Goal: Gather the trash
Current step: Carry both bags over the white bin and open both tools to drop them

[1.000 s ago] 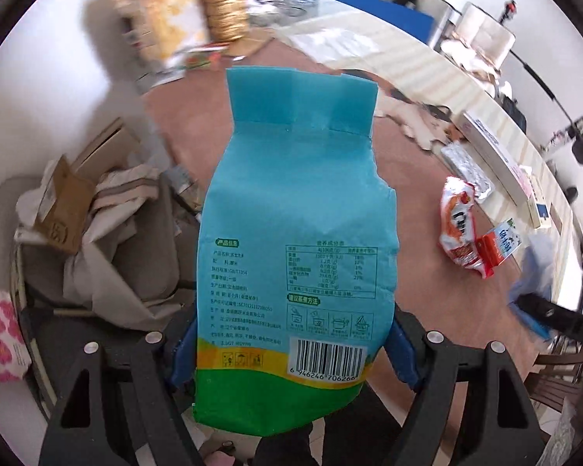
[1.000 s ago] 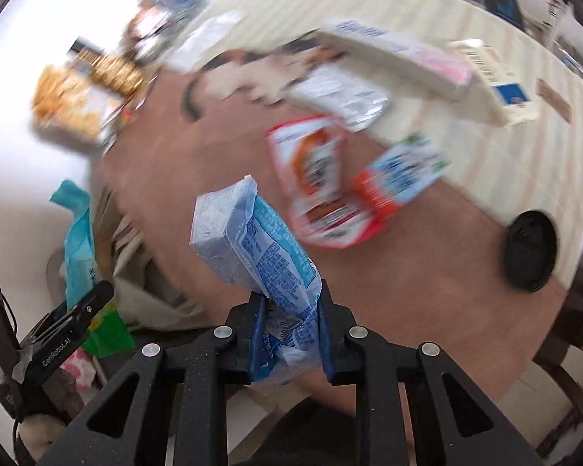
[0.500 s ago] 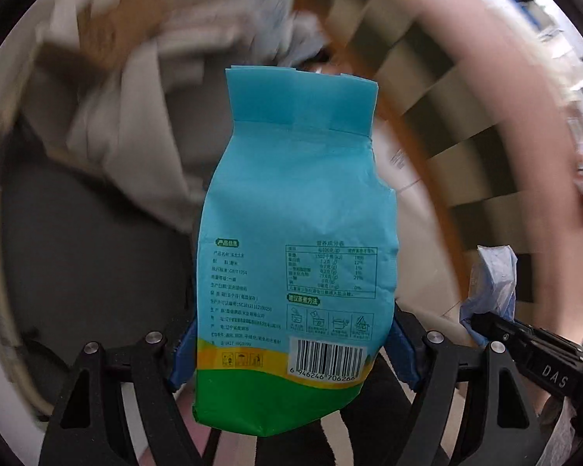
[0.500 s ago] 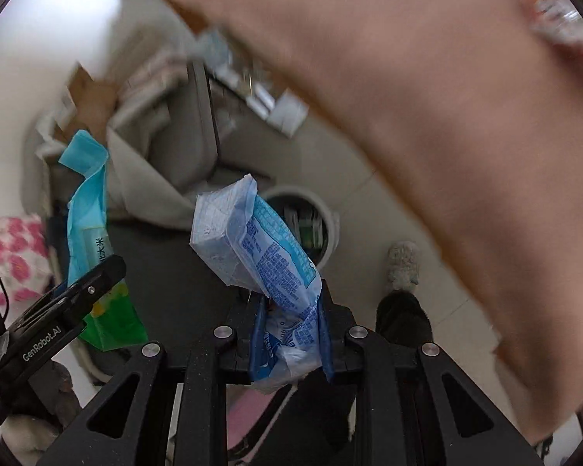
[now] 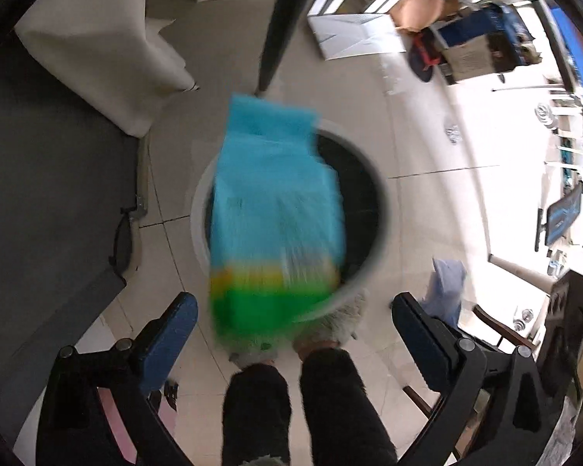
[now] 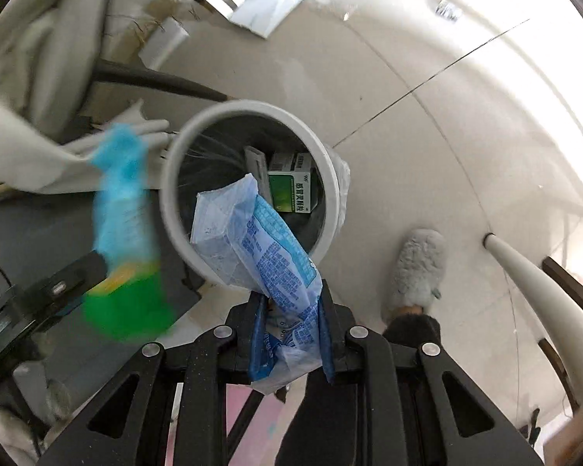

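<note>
A round white trash bin (image 5: pixel 383 209) stands on the tiled floor below both grippers; it also shows in the right wrist view (image 6: pixel 330 178). My left gripper (image 5: pixel 291 322) is open, and a turquoise and green bag (image 5: pixel 276 217) is blurred in mid-air above the bin, free of the fingers; it also shows in the right wrist view (image 6: pixel 124 240). My right gripper (image 6: pixel 291 334) is shut on a crumpled pale blue wrapper (image 6: pixel 252 240) and holds it over the bin's near rim. A green and white box (image 6: pixel 291 194) lies inside the bin.
The person's furry slippers (image 6: pixel 416 268) stand beside the bin. A dark chair seat (image 5: pixel 50 202) with a beige cloth (image 5: pixel 97 46) is on the left. A white box (image 5: pixel 353 35) and cartons lie on the floor beyond. A white pole (image 6: pixel 540 291) is at right.
Both grippers swung from the table down over the bin. My left gripper opened and let go of the turquoise bag, which is now falling. The right gripper still holds the blue wrapper.
</note>
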The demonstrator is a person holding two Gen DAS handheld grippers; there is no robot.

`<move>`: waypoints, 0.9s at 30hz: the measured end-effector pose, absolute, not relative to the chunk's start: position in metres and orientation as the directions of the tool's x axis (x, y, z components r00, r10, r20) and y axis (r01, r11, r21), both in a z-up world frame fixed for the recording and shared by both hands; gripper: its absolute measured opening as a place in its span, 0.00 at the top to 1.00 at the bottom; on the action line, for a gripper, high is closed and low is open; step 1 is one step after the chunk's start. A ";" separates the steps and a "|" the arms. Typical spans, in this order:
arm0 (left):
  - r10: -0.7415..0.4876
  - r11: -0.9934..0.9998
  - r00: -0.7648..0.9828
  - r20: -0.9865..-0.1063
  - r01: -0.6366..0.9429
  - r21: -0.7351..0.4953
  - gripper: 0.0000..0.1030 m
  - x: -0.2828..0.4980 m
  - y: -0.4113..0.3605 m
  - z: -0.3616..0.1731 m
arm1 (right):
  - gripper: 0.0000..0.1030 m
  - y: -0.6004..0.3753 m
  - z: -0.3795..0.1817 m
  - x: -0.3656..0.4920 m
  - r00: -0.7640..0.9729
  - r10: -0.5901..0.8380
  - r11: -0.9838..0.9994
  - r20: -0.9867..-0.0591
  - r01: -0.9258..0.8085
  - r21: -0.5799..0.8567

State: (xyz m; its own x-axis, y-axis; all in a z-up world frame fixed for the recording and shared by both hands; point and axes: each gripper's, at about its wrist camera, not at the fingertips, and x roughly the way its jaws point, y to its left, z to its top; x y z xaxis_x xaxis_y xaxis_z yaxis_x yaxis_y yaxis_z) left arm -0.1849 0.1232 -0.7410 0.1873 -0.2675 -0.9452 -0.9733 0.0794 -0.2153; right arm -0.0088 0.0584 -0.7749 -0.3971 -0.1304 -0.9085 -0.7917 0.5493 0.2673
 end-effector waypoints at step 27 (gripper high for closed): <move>-0.065 0.121 -0.090 -0.994 -0.989 0.082 0.01 -0.222 0.067 -0.637 | 0.03 0.058 -0.674 -0.036 -0.042 -0.081 0.268 -0.996 -0.963 0.019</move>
State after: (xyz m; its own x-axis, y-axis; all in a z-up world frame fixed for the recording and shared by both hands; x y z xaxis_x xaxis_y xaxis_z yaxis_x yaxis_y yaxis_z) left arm -0.2218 0.0673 -0.6367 -0.0904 -0.0654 -0.9938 -0.9892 0.1212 0.0820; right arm -0.0356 0.0575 -0.6736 -0.0425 -0.0811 -0.9958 -0.9631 0.2684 0.0192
